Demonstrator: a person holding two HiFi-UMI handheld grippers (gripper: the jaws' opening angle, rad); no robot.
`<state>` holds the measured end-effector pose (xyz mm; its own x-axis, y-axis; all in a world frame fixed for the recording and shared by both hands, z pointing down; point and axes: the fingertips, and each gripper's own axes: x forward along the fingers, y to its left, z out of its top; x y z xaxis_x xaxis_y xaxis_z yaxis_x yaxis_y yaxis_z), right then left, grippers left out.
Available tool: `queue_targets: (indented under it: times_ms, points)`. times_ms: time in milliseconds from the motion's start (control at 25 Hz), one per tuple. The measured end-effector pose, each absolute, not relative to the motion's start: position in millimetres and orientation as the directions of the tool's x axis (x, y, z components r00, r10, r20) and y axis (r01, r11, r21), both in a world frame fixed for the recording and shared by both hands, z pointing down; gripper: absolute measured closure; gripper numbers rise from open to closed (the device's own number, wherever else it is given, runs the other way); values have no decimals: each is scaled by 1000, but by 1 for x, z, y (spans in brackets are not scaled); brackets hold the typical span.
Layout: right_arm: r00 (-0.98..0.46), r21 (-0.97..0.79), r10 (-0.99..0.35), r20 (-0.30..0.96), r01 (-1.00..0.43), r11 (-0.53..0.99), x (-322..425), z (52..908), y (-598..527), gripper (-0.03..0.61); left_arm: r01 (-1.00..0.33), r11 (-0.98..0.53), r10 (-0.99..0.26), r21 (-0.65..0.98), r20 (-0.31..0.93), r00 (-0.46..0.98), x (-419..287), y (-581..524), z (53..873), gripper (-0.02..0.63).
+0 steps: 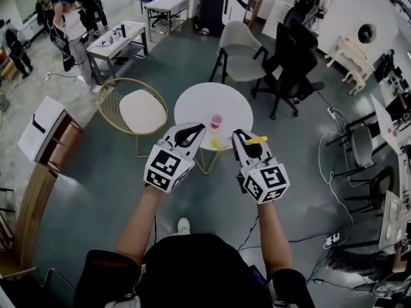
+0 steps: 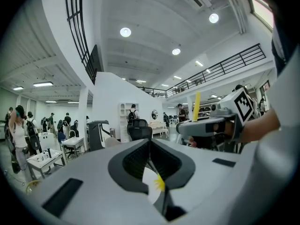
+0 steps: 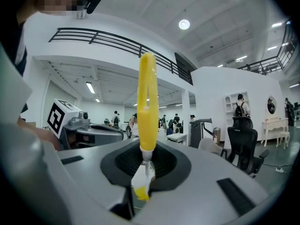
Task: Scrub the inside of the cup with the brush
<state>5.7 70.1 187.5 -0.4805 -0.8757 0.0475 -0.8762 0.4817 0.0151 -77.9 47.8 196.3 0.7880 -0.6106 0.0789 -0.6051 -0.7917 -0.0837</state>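
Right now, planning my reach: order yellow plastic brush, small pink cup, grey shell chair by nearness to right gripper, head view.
1. Yellow plastic brush: in the right gripper.
2. Small pink cup: on the white table.
3. Grey shell chair: beyond it.

Round white table point(image 1: 192, 104), gold chair point(image 1: 110, 102) (white seat), black office chair point(image 1: 295, 56)

Small pink cup point(image 1: 216, 120), upright, open top, standing toward the near side of the round white counter point(image 1: 192, 104), yellow brush point(image 3: 147, 102) with looped handle and thin pale stem, stem clamped between the fingers of the right gripper point(image 3: 146, 165), handle rising above them, well apart from the cup
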Motion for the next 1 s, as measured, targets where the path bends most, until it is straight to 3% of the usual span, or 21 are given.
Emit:
queue_targets:
  times_ms: [1000]
  points:
    - [-537,4,-843,27,-843,538,58,175,160,529,-668,-737,-676,-105,70,734,-23,143,188,591]
